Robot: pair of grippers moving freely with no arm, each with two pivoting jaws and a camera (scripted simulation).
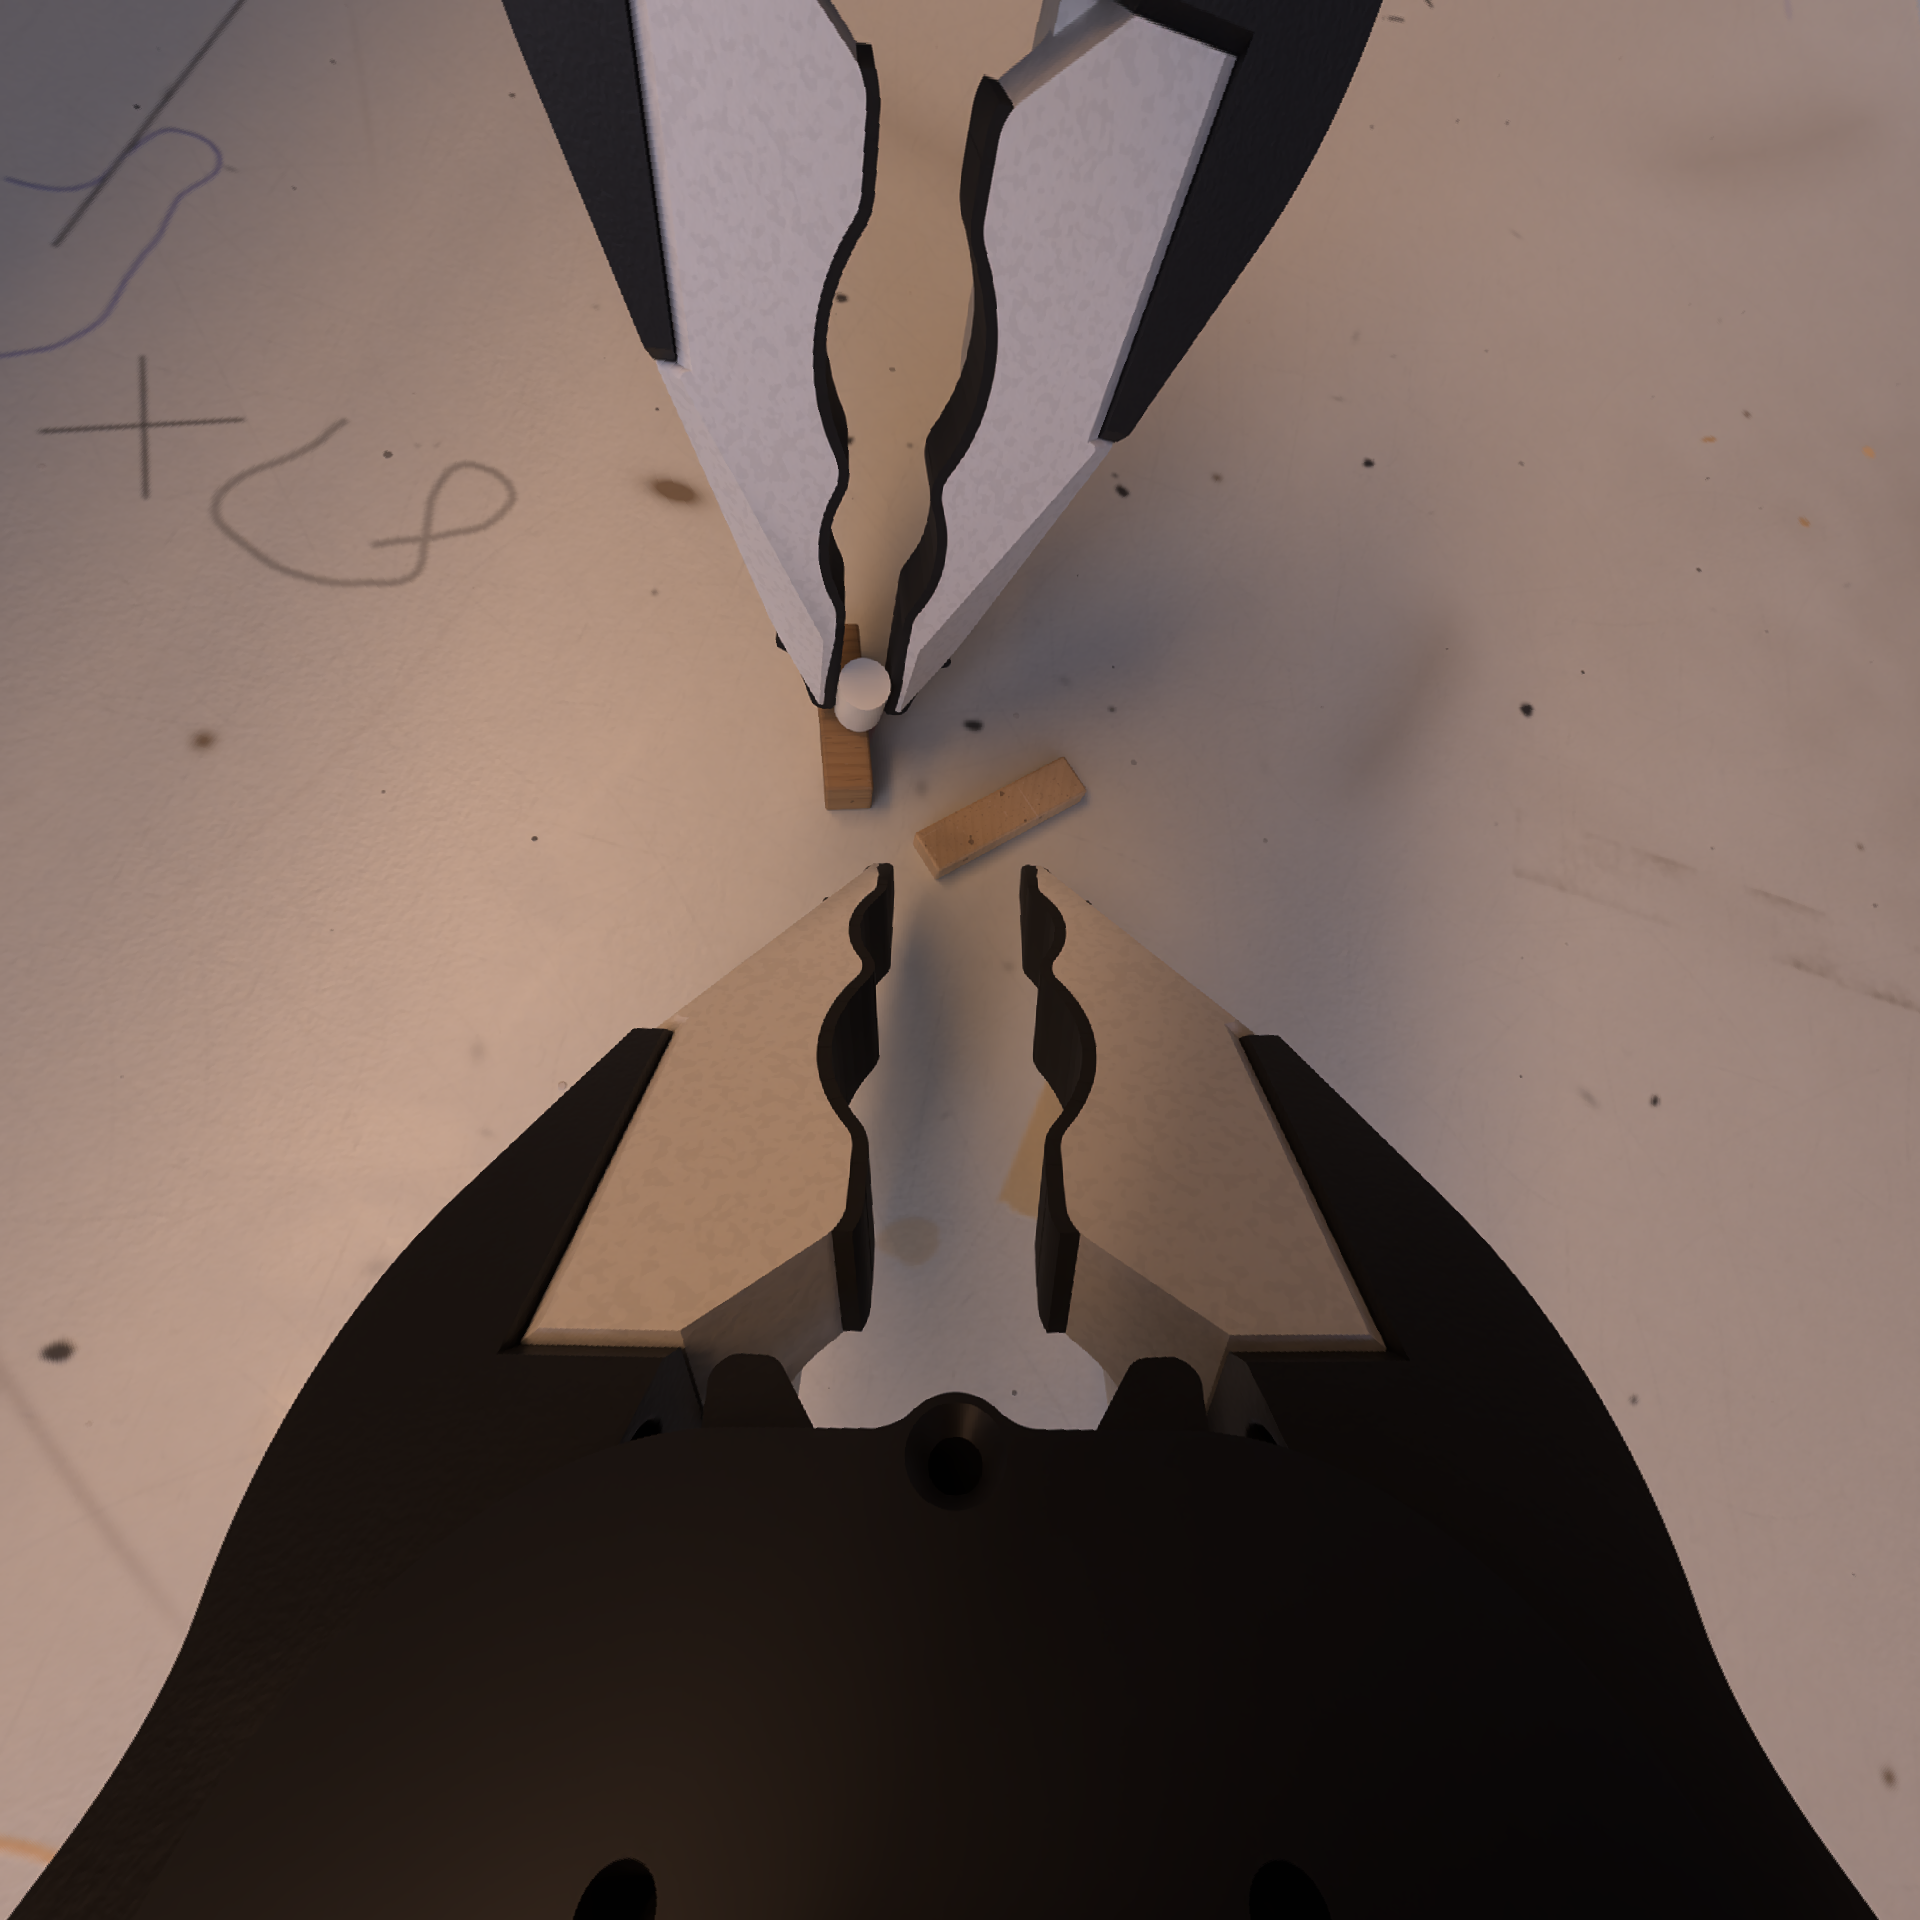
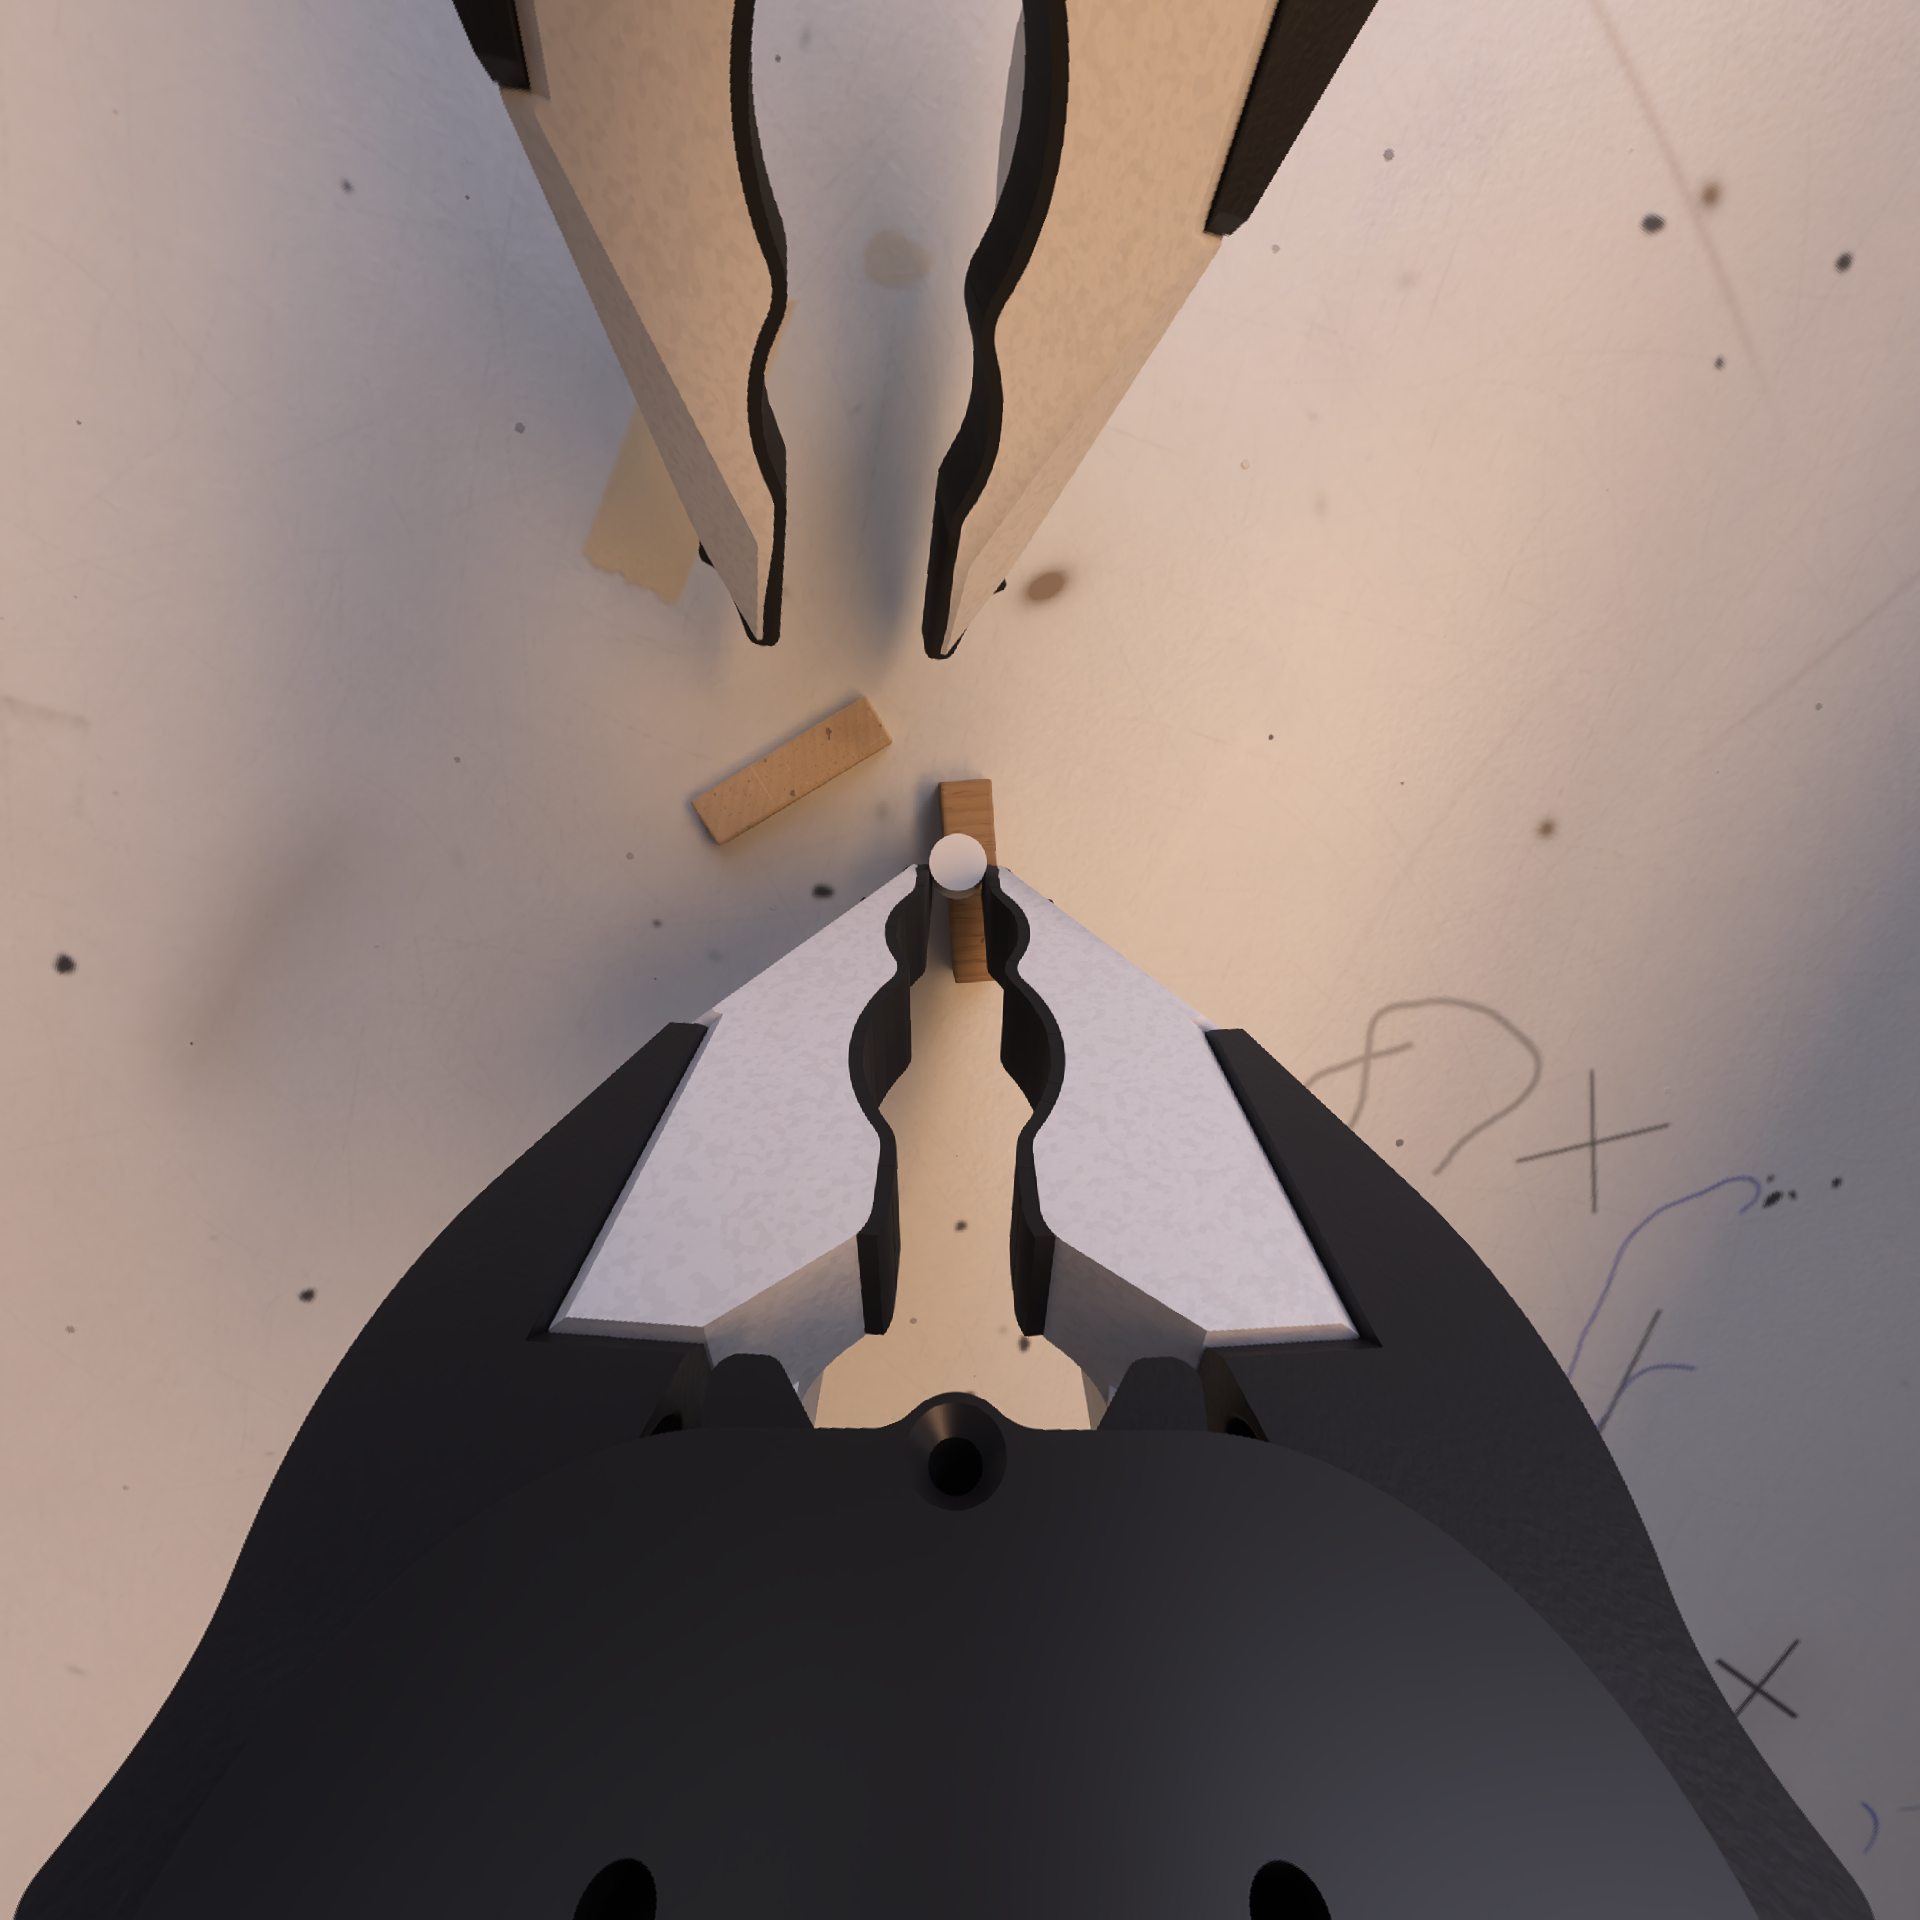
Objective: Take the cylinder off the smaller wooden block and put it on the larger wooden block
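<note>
A small white cylinder (image 1: 864,688) (image 2: 957,862) stands upright over the smaller wooden block (image 1: 847,769) (image 2: 966,808). My right gripper (image 1: 864,701) (image 2: 956,878) is closed around the cylinder, with a fingertip touching each side. I cannot tell whether the cylinder still rests on the block. The larger wooden block (image 1: 1000,816) (image 2: 792,769) lies flat and slanted on the table, just beside the smaller one. My left gripper (image 1: 956,873) (image 2: 852,639) is open and empty, with its tips near one end of the larger block.
The pale tabletop (image 1: 1455,623) (image 2: 1351,623) has dark specks and pen scribbles (image 1: 364,520) (image 2: 1455,1081). A strip of beige tape (image 2: 634,540) (image 1: 1023,1174) lies under the left gripper. The two grippers face each other closely over the blocks.
</note>
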